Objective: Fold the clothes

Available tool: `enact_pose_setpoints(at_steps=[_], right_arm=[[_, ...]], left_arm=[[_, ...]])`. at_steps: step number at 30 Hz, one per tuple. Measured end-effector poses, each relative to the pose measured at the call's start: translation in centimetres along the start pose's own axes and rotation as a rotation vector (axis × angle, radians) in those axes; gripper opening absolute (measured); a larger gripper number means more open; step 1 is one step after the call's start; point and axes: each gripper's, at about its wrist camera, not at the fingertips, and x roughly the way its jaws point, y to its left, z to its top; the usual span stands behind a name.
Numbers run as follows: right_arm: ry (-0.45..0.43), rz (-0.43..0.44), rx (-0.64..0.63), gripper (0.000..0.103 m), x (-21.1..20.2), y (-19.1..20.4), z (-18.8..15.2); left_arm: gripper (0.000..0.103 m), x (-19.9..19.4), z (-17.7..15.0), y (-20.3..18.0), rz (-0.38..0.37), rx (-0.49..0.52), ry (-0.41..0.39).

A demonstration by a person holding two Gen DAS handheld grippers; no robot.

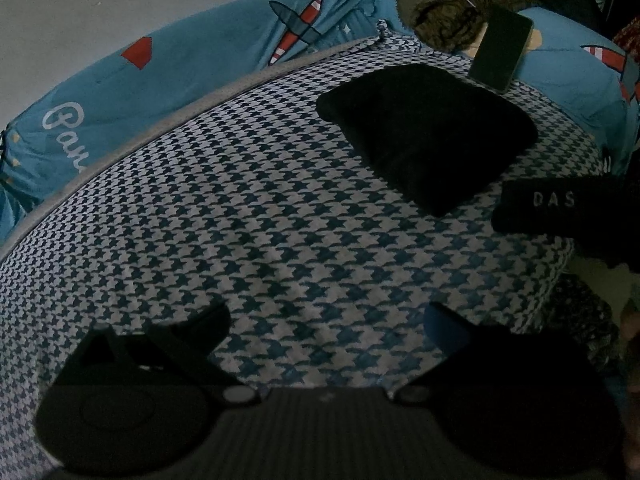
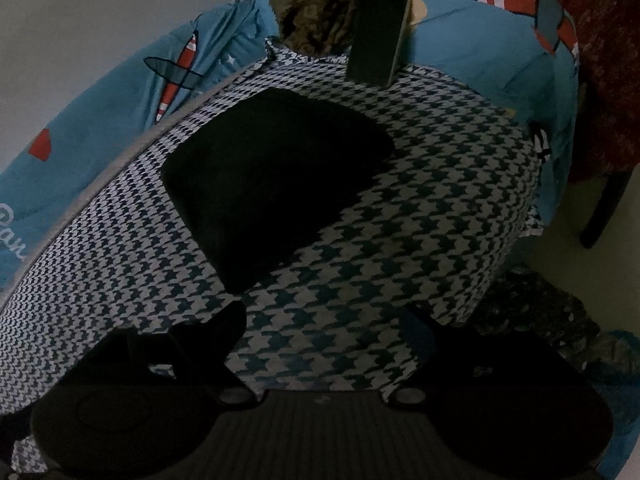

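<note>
A blue sheet (image 2: 460,40) printed with planes covers the bed, and a houndstooth cloth (image 1: 240,208) lies spread over it. A black garment (image 2: 272,176), folded into a soft rectangle, lies on the cloth near its far end. Beyond it sit a furry olive bundle (image 1: 448,4) and a phone (image 1: 500,54) leaning against it. The left gripper (image 1: 328,320) and right gripper (image 2: 324,320) both hover wide open over the cloth, holding nothing.

Lettered black device (image 1: 560,204) cut off at right edge; folded black garment (image 2: 272,184) featureless in the dimness.
</note>
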Motion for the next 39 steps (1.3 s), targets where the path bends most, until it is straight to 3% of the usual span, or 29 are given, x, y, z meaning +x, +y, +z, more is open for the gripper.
enact_pose_setpoints(at_steps=[22, 39], right_arm=[[0.014, 0.049, -0.055, 0.084, -0.2, 3.2, -0.9], [0.065, 0.136, -0.155, 0.084, -0.2, 7.8, -3.4]], left_arm=[[0.103, -1.9, -1.6, 2.8, 0.016, -0.023, -0.008], [0.103, -3.2, -4.0, 7.0, 0.054, -0.075, -0.008]])
